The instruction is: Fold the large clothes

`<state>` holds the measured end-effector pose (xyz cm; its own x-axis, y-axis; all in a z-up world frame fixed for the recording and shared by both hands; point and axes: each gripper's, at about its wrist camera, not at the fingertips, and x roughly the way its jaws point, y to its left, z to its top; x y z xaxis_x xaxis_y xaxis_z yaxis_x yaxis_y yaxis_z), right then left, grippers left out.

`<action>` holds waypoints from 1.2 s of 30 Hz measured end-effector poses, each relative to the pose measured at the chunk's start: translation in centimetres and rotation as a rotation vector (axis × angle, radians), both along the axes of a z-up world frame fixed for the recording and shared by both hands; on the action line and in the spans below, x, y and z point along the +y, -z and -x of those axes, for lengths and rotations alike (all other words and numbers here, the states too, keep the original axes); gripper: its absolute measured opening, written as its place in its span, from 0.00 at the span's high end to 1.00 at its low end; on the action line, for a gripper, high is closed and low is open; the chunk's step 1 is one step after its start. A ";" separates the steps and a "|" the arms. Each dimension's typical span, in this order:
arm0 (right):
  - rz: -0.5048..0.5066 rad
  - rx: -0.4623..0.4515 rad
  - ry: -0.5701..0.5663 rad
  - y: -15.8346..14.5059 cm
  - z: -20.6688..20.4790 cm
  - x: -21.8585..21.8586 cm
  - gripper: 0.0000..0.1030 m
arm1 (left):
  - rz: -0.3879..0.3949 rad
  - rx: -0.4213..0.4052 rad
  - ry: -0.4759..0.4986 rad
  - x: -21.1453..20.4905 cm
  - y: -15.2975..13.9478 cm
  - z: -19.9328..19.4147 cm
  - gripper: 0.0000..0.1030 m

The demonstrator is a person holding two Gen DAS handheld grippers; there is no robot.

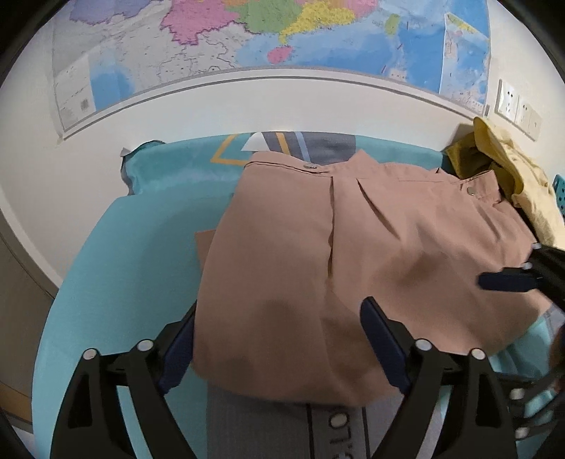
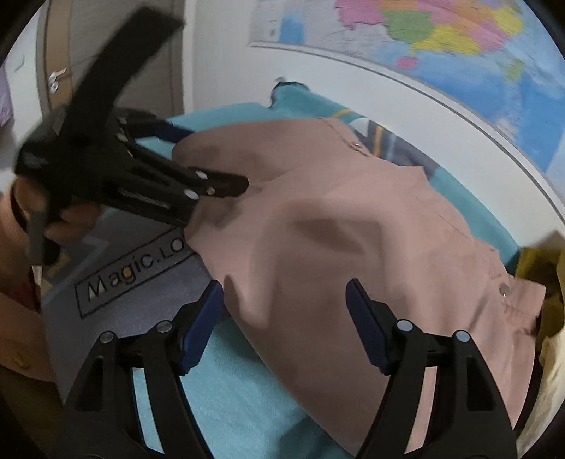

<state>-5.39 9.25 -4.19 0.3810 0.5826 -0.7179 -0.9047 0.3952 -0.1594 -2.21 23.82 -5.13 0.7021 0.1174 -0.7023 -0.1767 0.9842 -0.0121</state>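
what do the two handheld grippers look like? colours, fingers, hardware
Both match: the left gripper and right gripper have matte black, triangulated plastic linkage arms with cut-outs, round silver pivot pins, and flat navy-blue finger pads. No cables or markings visible.

The one legible text is the lettering "Magic.Lo" inside a thin dark rectangular outline on the grey panel point(image 2: 116, 279) of the turquoise table mat point(image 2: 233, 395), seen from the right wrist view; the letters run on under the edge of the pink garment point(image 2: 335, 247), so the rest of the word is hidden. In the left wrist view the same outlined box point(image 1: 337, 427) appears end-on at the bottom, with only a few letters showing, too partial to read. The wall map point(image 1: 268, 31) carries printed labels, but they are too small and blurred to make out.
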 end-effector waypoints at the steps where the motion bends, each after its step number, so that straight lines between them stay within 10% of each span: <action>1: 0.025 -0.018 -0.003 0.5 0.0 0.4 0.32 | 0.017 -0.002 0.000 0.2 -0.1 0.5 0.16; 8: 0.088 -0.105 -0.013 2.3 0.4 1.2 0.38 | 0.206 -0.016 0.033 1.7 0.0 4.8 0.16; 15: 0.035 -0.089 -0.023 0.5 0.7 0.9 0.82 | 0.346 0.037 0.107 0.7 2.2 5.9 0.17; 36: -0.095 0.076 0.015 -1.4 -1.4 -0.3 0.85 | 0.854 -0.026 0.097 2.5 4.1 -0.8 0.17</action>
<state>-4.00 8.93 -2.79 0.3367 0.6441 -0.6869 -0.9067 0.4185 -0.0521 -1.38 26.36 -9.24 0.6985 -0.5055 -0.5065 -0.0821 0.6466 -0.7584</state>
